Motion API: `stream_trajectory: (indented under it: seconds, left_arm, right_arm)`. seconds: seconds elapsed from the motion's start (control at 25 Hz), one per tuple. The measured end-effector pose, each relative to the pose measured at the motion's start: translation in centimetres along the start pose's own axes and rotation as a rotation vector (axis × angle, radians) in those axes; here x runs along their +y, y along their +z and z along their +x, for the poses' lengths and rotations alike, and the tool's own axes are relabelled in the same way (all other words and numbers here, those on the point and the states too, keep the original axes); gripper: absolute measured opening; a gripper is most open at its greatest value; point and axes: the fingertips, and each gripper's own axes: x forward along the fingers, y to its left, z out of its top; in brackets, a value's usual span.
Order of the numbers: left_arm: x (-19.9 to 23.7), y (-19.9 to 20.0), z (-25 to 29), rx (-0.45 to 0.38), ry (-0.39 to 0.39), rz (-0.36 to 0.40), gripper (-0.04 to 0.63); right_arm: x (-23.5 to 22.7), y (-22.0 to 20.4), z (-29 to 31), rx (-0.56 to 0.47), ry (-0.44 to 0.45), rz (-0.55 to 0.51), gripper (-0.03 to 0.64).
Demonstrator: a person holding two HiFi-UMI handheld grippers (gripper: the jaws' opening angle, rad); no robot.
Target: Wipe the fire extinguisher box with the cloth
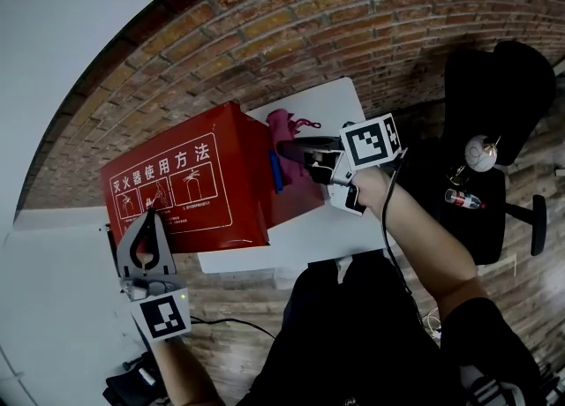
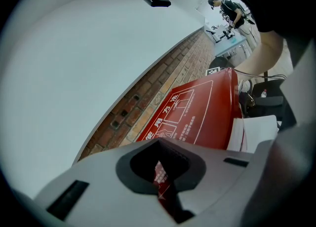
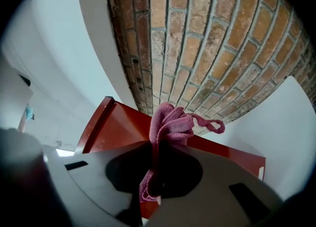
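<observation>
Pink microfibre cloth [image 3: 170, 125]: soft, light, floppy. Bunched middle pinched in clenched right gripper [image 1: 290, 150], loose tail free, at right end of box.
Red metal fire extinguisher box [image 1: 190, 188]: rigid, smooth, likely heavy. On white bench [image 1: 331, 100].
Left gripper [image 1: 147, 219]: closed, empty, at box's left corner; contact unclear.
Brick wall [image 1: 265, 25]: close behind, cramps far side.
Black chair [image 1: 499, 86]: well apart.

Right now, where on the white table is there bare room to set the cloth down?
Bare: the white table's near strip between the red box and the front edge, and its far corner by the brick wall. Crowded: the box fills the left, the right gripper with the cloth hangs mid-table.
</observation>
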Motion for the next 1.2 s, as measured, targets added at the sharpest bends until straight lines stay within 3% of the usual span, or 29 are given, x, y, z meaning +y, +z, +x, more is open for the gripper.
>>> stream_trajectory:
  seconds: [0.48,1.2]
  left_arm:
    - [0.0,0.1,0.0,-0.008,0.000,-0.014,0.011]
    - [-0.5,1.0,0.2,-0.021,-0.009,-0.005,0.011]
  right_arm:
    - [3.8,1.8,0.3,0.000,0.038,-0.052,0.055]
    - [11.4,4.7,0.9,-0.053,0.205,-0.162,0.055]
